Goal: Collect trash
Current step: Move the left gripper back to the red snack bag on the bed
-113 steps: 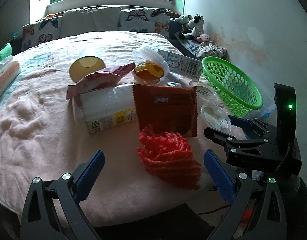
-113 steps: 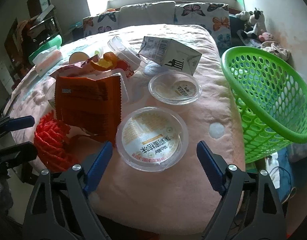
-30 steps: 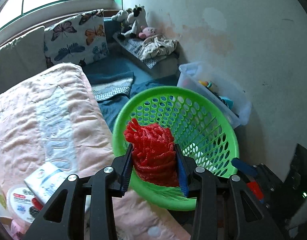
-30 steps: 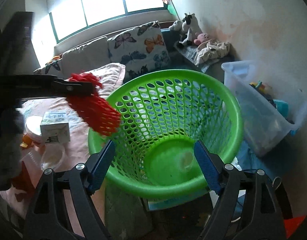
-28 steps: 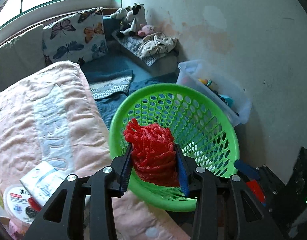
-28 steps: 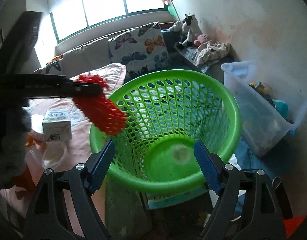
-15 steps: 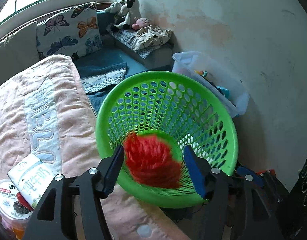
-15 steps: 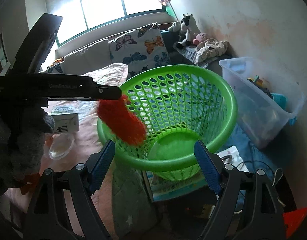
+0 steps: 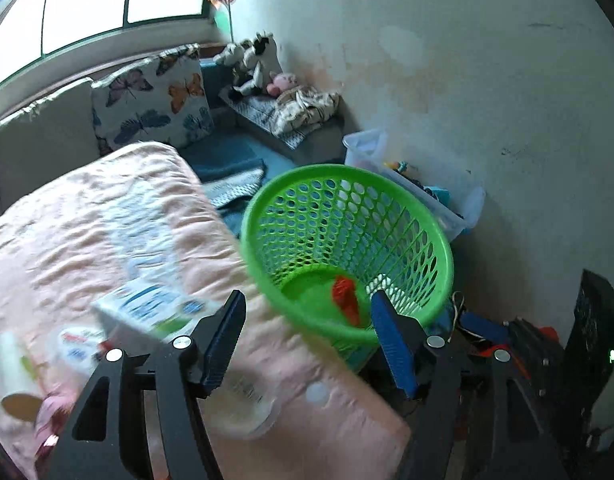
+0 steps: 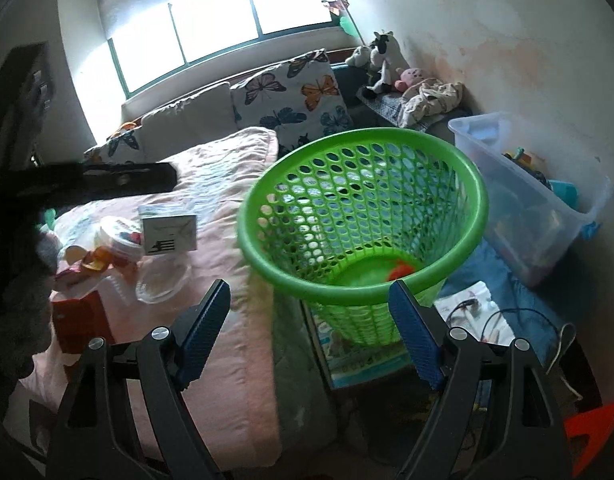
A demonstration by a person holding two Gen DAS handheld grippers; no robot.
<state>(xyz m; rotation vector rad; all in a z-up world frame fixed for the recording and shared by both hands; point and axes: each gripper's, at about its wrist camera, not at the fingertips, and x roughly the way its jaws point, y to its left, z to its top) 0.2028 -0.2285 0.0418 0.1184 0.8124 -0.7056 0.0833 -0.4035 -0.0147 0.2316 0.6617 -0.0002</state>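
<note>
A bedroom, window bright at the back, butterfly pillow [image 10: 295, 92] against the sill, and a pink blanket [image 9: 87, 220] spread over the bed with the litter sitting on it. Beside the bed stands the green basket [image 10: 473, 176], and down on its floor lies the red mesh wad [image 9: 345, 298], so that piece is in. The left gripper [image 9: 307, 338] hangs above the bed's edge just beside the basket rim, its blue pads [image 9: 223, 338] standing wide with nothing between them; the jaws have just been opening. The right gripper [image 10: 309, 332] is likewise spread and empty, looking over the gap between bed and basket. So one drop is done and it's time for another pick. Waiting on the blanket: the milk carton [image 10: 169, 230], a clear plastic lid [image 10: 161, 280], the orange snack bag [image 10: 81, 316] and a yoghurt tub [image 10: 121, 236]. The next move, I'd say, calls for swinging a gripper over the pile, straddling one piece and squeezing, then carrying it across to the basket.
</note>
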